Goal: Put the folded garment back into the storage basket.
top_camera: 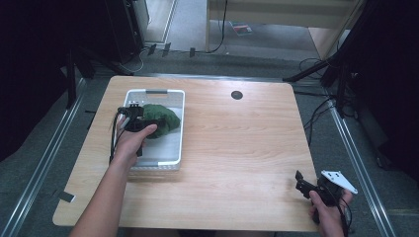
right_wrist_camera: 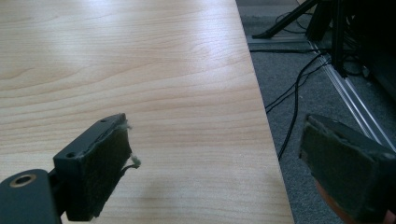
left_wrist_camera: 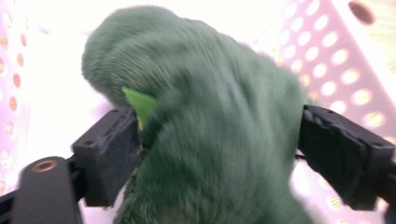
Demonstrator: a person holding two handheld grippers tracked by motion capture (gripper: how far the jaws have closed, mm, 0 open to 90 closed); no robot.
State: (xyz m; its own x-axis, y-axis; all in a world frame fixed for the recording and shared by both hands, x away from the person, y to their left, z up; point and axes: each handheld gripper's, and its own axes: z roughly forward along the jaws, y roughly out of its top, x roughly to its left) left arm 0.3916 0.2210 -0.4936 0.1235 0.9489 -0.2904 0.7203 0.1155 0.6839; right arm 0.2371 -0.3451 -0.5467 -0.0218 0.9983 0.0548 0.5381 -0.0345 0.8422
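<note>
A dark green plush toy [top_camera: 165, 118] lies in a white perforated basket [top_camera: 155, 91] at the table's left. My left gripper [top_camera: 149, 121] reaches into the basket from the near side. In the left gripper view the plush toy [left_wrist_camera: 210, 116] bulges between the two black jaws, which stand wide apart at its sides; a bright green tag [left_wrist_camera: 140, 105] shows by the left jaw. The left gripper [left_wrist_camera: 219, 140] looks open around the toy. My right gripper [top_camera: 302, 181] rests at the table's front right corner. It is the right gripper [right_wrist_camera: 215, 154] with jaws open and nothing between them.
The basket wall [left_wrist_camera: 327, 60] is close on the far side of the toy. A dark round grommet [top_camera: 236, 95] sits in the wooden tabletop [top_camera: 237, 148]. Cables [right_wrist_camera: 289, 102] and stand legs lie on the floor past the table's right edge.
</note>
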